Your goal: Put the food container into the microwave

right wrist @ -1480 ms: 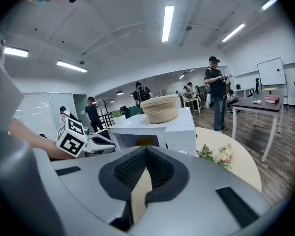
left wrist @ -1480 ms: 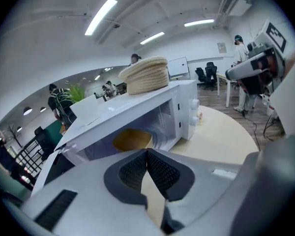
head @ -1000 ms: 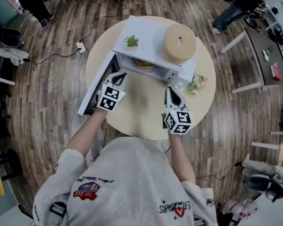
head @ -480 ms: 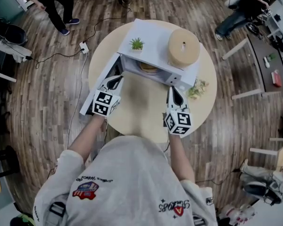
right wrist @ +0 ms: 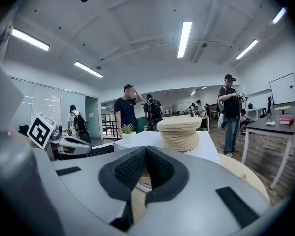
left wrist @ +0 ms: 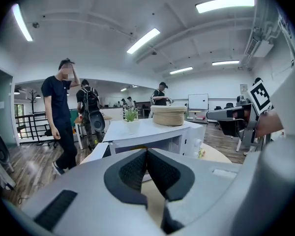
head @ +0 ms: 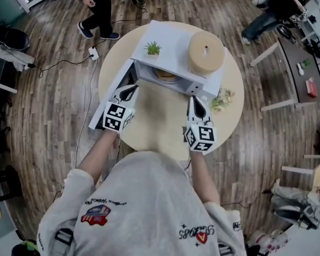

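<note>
Clenched shut on nothing: left tool (head: 129, 92) at eight o'clock of the open microwave (head: 173, 44), right tool (head: 195, 102) at five o'clock. Food container (head: 165, 74) inside, above the round surface (head: 154, 122).

The only lettering I can find is on my own sweatshirt (head: 144, 196). On the right side of its front are block capitals that look like SPORTS, with a small V badge under them. On the left side a curved script line sits over a shield-shaped patch, too small to read. The cube (head: 117, 116) on my left claw (head: 129, 93) and the cube (head: 201, 137) on my right claw (head: 196, 106) carry black-and-white square markers, not letters.
</note>
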{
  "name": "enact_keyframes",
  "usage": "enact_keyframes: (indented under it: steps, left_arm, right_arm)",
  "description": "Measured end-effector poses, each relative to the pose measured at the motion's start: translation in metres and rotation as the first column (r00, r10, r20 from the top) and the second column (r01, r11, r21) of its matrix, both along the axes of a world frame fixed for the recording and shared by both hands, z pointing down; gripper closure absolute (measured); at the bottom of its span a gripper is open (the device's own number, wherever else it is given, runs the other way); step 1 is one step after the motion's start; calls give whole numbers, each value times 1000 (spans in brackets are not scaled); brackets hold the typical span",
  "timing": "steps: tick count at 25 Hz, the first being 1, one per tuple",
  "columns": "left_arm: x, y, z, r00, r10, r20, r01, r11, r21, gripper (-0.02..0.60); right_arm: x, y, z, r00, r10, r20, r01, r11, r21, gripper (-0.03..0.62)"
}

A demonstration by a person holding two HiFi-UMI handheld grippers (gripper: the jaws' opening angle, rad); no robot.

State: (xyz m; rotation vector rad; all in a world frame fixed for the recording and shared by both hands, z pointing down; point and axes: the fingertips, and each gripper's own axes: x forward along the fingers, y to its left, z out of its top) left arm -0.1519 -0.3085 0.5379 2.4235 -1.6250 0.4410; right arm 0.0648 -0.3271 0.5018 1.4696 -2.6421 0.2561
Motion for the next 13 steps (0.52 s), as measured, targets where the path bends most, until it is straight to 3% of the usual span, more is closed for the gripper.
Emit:
enact_keyframes:
  steps: [13]
  left_arm:
    - [9,0,9,1000,18,-12,-18,1000,-6,577]
  right_arm:
    - [6,6,6,1000,4,-17,-4,1000,3,594]
